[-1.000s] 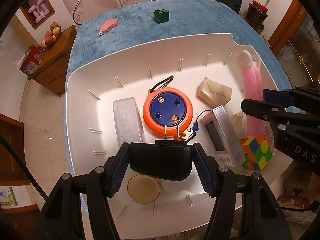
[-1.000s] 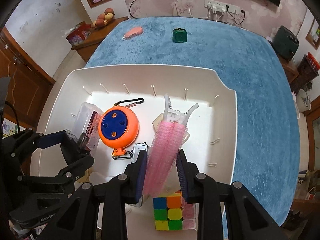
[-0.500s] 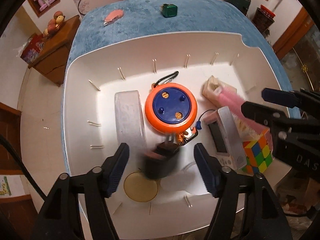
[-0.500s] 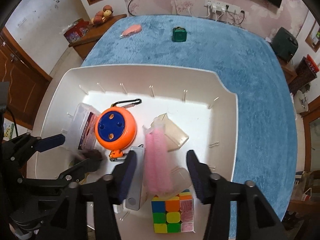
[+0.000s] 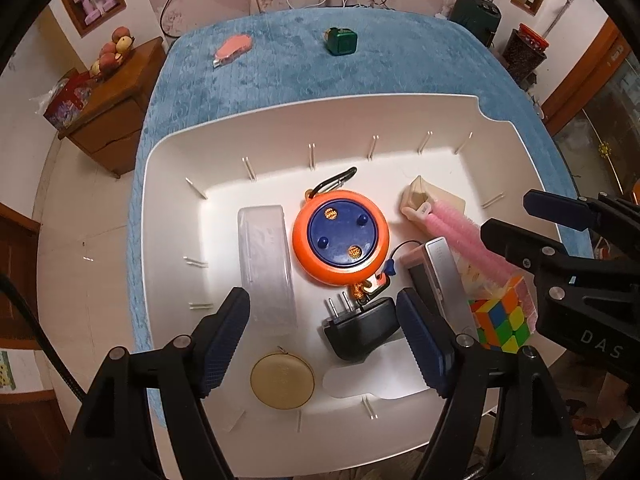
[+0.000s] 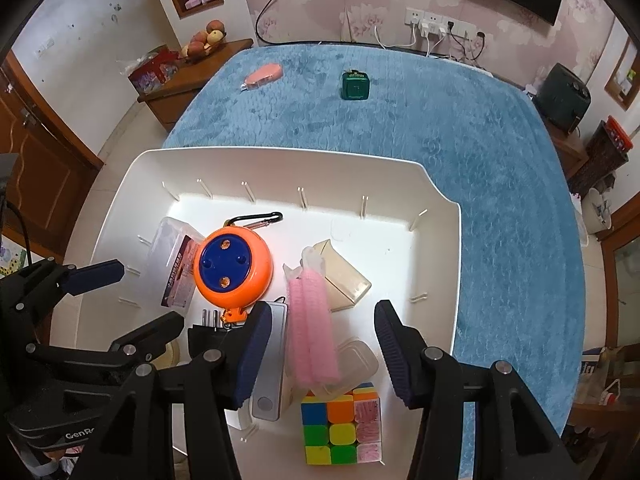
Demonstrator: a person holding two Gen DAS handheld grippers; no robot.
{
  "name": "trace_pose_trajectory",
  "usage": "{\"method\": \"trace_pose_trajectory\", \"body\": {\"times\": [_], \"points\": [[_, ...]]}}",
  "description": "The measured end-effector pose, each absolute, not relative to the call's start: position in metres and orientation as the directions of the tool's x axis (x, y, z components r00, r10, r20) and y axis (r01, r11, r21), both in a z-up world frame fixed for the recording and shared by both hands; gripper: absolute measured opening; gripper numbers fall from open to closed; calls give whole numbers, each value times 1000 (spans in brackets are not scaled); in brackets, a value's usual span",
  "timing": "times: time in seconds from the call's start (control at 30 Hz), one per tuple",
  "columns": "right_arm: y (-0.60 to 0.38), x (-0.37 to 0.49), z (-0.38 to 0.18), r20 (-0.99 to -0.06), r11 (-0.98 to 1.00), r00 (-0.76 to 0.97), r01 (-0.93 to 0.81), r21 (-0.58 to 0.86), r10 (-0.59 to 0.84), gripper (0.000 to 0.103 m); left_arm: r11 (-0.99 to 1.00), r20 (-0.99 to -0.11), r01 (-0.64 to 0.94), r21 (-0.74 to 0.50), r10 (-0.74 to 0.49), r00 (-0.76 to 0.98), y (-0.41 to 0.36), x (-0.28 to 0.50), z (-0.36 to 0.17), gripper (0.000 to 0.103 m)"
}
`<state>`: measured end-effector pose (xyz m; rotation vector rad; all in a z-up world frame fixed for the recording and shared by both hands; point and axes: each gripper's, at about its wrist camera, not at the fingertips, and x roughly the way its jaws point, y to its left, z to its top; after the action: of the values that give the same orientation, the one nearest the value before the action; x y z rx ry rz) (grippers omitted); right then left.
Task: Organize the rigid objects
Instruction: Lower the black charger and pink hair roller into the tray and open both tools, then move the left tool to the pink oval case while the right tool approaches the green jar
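While both grippers hang spread and empty over the white bin (image 5: 168,184), the left gripper (image 5: 326,344) frames one black plug adapter (image 5: 360,330) at lower centre, prongs aimed at the top of the frame. The right gripper (image 6: 320,354) straddles one pink brush (image 6: 314,330), long axis running bottom to top. One orange reel (image 5: 340,236) sits mid-frame, one puzzle cube (image 6: 340,426) below.

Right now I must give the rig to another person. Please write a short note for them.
Left hand-held gripper: open, empty, above the black plug adapter lying in the white bin.
Right hand-held gripper: open, empty, above the pink brush in the bin.
Done: adapter and brush are in the bin.
Left: pink item and green box on the blue cloth.
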<state>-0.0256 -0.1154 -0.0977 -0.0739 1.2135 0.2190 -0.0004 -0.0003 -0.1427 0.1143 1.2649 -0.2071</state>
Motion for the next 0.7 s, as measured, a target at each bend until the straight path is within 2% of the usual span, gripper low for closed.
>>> {"method": "trace_pose_trajectory", "body": {"times": [0.4, 0.7], "points": [[-126, -8, -68, -908, 981, 388, -172, 95, 156, 54, 973, -926, 231, 9, -79, 368, 5, 19, -106, 79], [-126, 41, -43, -889, 986, 434, -140, 92, 144, 54, 978, -873, 194, 73, -31, 486, 27, 81, -62, 79]]}}
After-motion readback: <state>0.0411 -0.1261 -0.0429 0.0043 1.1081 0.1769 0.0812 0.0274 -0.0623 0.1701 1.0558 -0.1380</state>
